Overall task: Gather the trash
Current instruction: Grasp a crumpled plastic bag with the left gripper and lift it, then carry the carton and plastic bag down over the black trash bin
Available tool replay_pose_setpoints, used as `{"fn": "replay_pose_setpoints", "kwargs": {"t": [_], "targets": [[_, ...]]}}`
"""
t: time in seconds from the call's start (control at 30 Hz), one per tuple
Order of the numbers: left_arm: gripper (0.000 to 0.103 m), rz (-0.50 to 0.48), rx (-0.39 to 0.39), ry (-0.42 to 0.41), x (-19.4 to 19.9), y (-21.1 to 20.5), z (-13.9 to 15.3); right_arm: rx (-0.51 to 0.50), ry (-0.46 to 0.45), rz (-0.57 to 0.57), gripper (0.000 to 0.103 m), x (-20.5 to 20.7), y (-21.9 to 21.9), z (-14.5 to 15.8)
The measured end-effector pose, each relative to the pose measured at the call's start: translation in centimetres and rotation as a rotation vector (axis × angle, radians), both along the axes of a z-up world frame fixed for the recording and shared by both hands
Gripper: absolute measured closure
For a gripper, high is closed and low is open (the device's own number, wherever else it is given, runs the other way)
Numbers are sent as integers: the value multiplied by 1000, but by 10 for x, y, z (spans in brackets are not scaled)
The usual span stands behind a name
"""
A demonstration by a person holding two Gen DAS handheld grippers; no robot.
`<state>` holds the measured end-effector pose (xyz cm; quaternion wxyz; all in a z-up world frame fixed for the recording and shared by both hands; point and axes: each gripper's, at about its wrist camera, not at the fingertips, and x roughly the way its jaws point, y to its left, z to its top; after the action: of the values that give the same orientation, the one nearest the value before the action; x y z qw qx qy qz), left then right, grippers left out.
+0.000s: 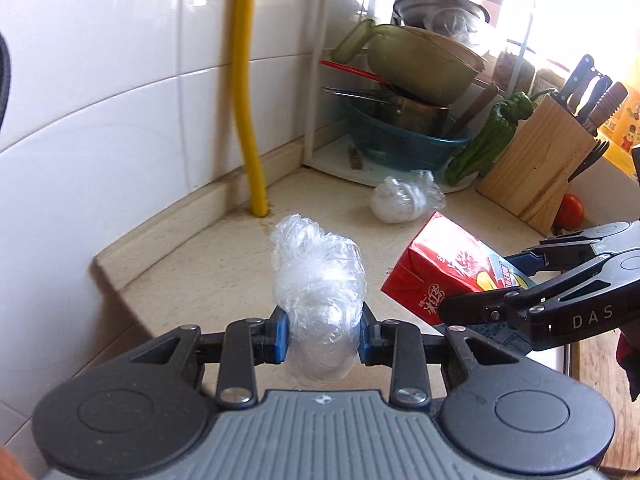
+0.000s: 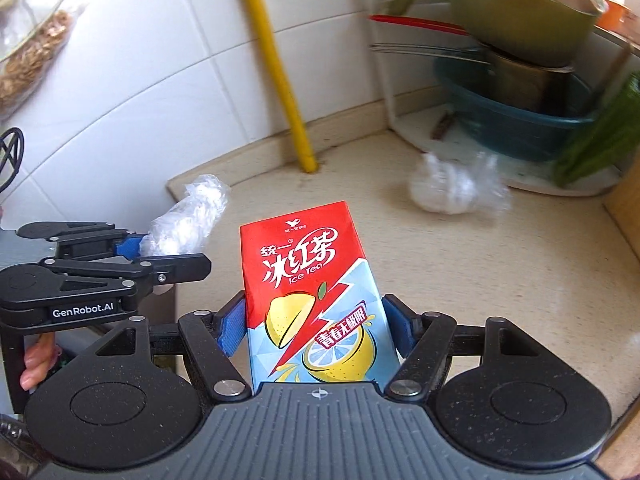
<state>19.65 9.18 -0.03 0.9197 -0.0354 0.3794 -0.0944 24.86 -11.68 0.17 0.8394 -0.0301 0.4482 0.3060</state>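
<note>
My left gripper (image 1: pixel 322 338) is shut on a crumpled wad of clear plastic wrap (image 1: pixel 318 280) and holds it above the beige counter (image 1: pixel 192 256). My right gripper (image 2: pixel 314 322) is shut on a red and blue ice tea carton (image 2: pixel 310 288), held upright above the counter. The carton also shows in the left wrist view (image 1: pixel 436 264), to the right of the wad. The left gripper and its wad (image 2: pixel 184 216) show at the left of the right wrist view. A second wad of clear plastic (image 1: pixel 406 196) lies on the counter near the dish rack; it also shows in the right wrist view (image 2: pixel 452 188).
A yellow hose (image 1: pixel 246 92) runs down the white tiled wall to the counter. A corner rack holds a teal basin (image 1: pixel 404 144), pots and a green pan (image 1: pixel 416 64). Green peppers (image 1: pixel 488 136), a wooden knife block (image 1: pixel 540 160) and a tomato (image 1: pixel 570 210) stand to the right.
</note>
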Motion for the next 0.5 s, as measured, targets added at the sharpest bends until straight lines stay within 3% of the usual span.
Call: {"fn": "replay_pose_setpoints", "kwargs": {"t": [0.5], "targets": [[74,167,29,2,-74,79,3,32,9,222,27,-46,106,-11]]}}
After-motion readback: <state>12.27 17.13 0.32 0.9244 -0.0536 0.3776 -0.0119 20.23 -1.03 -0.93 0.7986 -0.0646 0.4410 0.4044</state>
